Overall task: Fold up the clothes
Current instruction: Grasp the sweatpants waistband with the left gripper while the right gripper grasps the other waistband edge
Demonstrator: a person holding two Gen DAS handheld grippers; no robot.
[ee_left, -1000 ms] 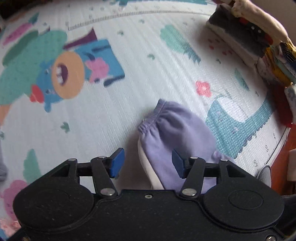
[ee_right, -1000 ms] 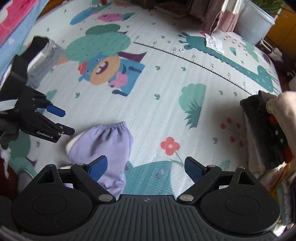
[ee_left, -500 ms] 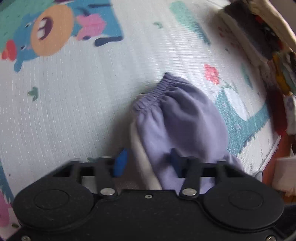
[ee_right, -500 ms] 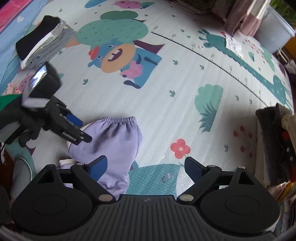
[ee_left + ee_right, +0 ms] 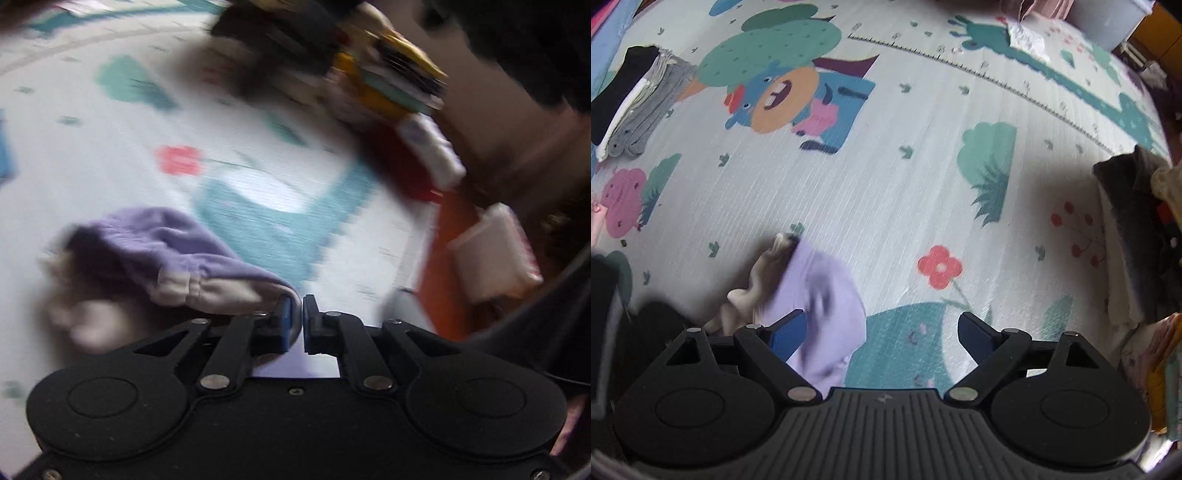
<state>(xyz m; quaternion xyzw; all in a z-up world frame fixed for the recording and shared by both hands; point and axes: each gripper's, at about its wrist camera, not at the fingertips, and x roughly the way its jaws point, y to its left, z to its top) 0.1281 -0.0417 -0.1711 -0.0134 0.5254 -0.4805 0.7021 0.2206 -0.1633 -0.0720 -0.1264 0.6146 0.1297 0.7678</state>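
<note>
A small lilac garment (image 5: 173, 247) with a cream lining lies bunched on the printed play mat (image 5: 92, 147). My left gripper (image 5: 296, 317) is shut on the garment's near edge and lifts it, showing the cream inside. The left wrist view is blurred by motion. In the right wrist view the same garment (image 5: 820, 295) hangs crumpled just beyond the left fingertip. My right gripper (image 5: 881, 332) is open and empty above the mat (image 5: 886, 184).
A heap of unfolded clothes (image 5: 1137, 229) lies at the mat's right edge, also in the left wrist view (image 5: 369, 74). A stack of folded grey, white and black clothes (image 5: 635, 107) sits at the far left. An orange object (image 5: 447, 258) stands off the mat's right side.
My left gripper has closed on the lilac garment's edge and pulled it up and sideways, so it went from lying flat to bunched. My right gripper stayed open, drifting slightly.
</note>
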